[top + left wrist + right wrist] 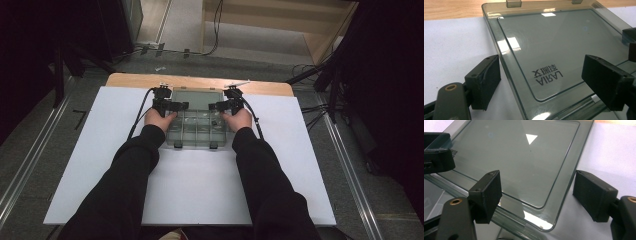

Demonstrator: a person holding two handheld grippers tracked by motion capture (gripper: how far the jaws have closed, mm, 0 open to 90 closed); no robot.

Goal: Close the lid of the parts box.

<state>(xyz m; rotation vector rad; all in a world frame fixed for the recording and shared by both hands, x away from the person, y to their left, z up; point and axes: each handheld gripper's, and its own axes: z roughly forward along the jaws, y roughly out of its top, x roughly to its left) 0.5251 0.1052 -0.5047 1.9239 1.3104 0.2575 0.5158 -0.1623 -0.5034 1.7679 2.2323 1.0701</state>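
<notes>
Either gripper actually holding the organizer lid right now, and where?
Nothing held. The left gripper and right gripper both stand open, jaws straddling the side edges of the box's opened lid without closing on it.

Clear compartment box on the white table, smoky lid folded back flat.

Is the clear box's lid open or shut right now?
Open: the lid lies folded back flat on the table beyond the box, whose compartments are uncovered.

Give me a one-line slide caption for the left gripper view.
Left gripper held open, its jaws straddling the left edge of the clear organizer box's opened lid on the white table.
</notes>
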